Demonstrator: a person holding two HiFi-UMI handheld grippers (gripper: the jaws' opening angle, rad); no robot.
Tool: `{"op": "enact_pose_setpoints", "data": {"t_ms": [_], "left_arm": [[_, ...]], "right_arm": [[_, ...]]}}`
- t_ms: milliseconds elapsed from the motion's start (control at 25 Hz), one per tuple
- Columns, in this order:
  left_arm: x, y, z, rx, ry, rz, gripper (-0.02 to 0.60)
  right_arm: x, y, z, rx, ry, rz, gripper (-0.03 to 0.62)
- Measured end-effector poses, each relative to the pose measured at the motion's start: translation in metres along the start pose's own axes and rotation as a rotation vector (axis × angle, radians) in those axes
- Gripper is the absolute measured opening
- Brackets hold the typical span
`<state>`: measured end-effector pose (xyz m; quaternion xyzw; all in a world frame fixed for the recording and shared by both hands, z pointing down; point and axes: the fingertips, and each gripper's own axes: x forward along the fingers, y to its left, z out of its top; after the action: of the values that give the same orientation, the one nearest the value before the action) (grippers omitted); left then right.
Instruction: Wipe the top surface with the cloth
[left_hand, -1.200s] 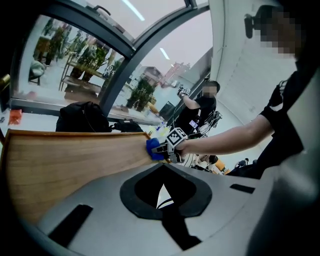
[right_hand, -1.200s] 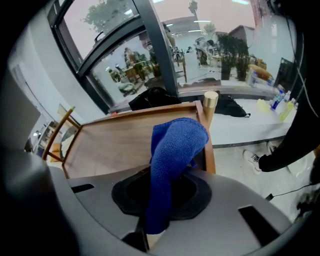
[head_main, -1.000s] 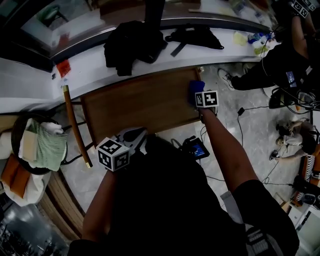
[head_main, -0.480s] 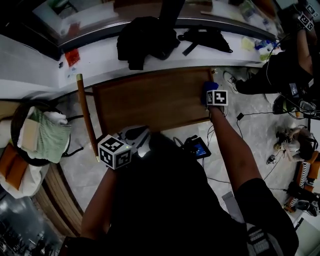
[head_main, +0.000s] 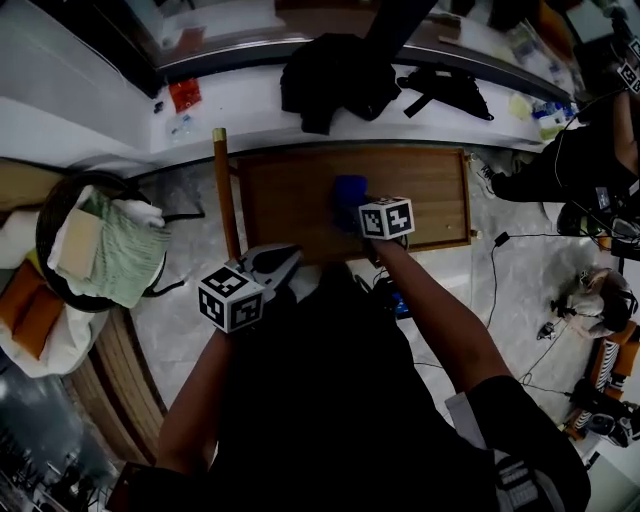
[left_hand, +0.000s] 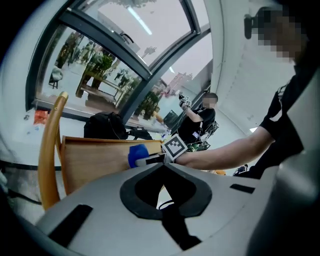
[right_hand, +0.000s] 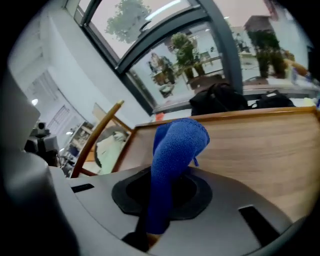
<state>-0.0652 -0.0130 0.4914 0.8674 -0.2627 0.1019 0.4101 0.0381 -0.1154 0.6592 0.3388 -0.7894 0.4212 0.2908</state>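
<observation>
Cloth (right_hand: 177, 142), a blue knit, is pinched in my right gripper (head_main: 368, 207). The jaws are closed on its lower end, so the bunched, rounded top pokes forward toward the wooden top (head_main: 290, 200). It seems to press down about midway along that surface, between the near and far edges.

The top's long axis runs left to right across me, so I judge the next stroke goes sideways along the grain. Bare wood lies both toward the left end, by the curved wooden rail (head_main: 224, 190), and toward the right end.

My right hand is the one at work. My left gripper (left_hand: 163, 165) hangs just off the near left corner, jaws together on nothing, apart from the cloth.

The wood looks flat, smooth and mid-brown; the cloth is soft and nubbly.
</observation>
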Motion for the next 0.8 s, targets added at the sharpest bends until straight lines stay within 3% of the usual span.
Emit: {"op": "enact_pose_setpoints", "data": {"t_ms": [240, 400, 560, 800], "left_arm": [[-0.049, 0.021, -0.028, -0.008, 0.035, 0.030, 0.009], [-0.076, 0.035, -0.041, -0.020, 0.042, 0.055, 0.009], [-0.094, 0.041, -0.052, -0.020, 0.053, 0.068, 0.009], [-0.110, 0.050, -0.061, -0.032, 0.041, 0.081, 0.009]], "right_arm": [[0.070, 0.121, -0.005, -0.101, 0.061, 0.204, 0.060], [0.101, 0.170, -0.012, -0.105, 0.084, 0.266, 0.060], [0.129, 0.185, -0.030, -0.139, 0.143, 0.246, 0.060], [0.139, 0.178, -0.034, -0.140, 0.137, 0.238, 0.060]]}}
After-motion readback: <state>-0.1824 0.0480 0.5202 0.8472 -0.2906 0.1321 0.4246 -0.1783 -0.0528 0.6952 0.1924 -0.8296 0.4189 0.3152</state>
